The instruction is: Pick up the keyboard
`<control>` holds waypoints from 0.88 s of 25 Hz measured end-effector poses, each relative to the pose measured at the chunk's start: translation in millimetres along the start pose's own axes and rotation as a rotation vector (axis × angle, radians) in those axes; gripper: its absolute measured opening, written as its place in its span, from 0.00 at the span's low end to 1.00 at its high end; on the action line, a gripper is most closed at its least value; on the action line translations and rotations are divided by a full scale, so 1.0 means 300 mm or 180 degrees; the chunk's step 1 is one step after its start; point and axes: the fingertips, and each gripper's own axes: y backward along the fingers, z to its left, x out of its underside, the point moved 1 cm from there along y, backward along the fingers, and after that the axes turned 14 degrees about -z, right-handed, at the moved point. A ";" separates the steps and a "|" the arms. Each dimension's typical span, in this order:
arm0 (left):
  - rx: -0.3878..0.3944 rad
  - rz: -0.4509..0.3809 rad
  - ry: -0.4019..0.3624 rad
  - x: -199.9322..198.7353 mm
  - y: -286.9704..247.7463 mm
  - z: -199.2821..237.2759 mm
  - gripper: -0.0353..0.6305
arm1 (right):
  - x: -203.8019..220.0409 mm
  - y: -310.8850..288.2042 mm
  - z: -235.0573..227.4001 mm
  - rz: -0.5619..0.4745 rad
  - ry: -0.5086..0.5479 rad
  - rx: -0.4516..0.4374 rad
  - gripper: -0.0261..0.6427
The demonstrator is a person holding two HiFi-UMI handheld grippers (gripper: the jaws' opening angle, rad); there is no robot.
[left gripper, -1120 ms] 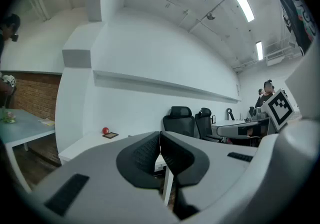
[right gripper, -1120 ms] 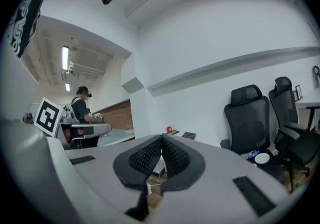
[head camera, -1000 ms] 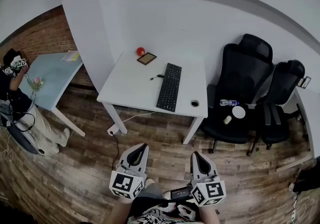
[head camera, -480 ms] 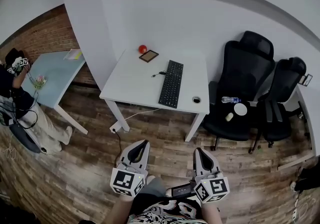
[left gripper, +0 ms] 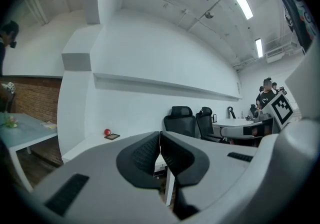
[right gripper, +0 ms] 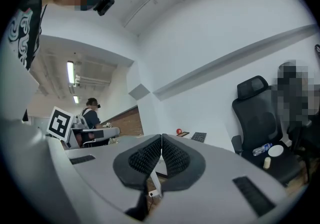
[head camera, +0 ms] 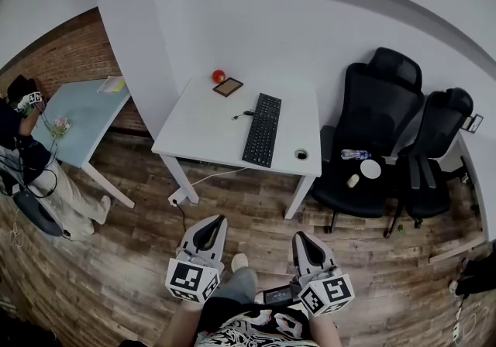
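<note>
A black keyboard lies lengthwise on the white desk, right of its middle; in the right gripper view the keyboard shows small and far off. Both grippers hang low over the wood floor, well short of the desk. My left gripper is shut with nothing in it, its ribbed pads pressed together. My right gripper is also shut and empty, its pads meeting.
On the desk stand a red ball, a small framed tablet and a cable hole. Two black office chairs stand right of it, one holding a bottle. A glass table and a seated person are at left.
The view shifted slightly; both grippers stayed low over the floor and shut, the right one drifting a little leftward.
</note>
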 end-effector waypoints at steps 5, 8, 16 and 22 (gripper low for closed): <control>-0.0013 0.0017 0.0040 0.024 -0.045 0.015 0.08 | -0.004 -0.031 -0.011 0.0022 0.0040 -0.0051 0.08; 0.0006 0.0011 0.0052 0.037 -0.084 0.028 0.08 | 0.009 -0.055 -0.038 0.0059 0.0017 -0.0044 0.08; -0.0041 0.0036 0.0067 0.082 -0.257 0.131 0.08 | 0.050 -0.222 -0.164 0.0121 -0.0021 -0.0008 0.08; -0.0067 0.0046 0.0088 0.126 -0.464 0.282 0.08 | 0.082 -0.436 -0.256 0.0147 -0.0096 -0.0017 0.08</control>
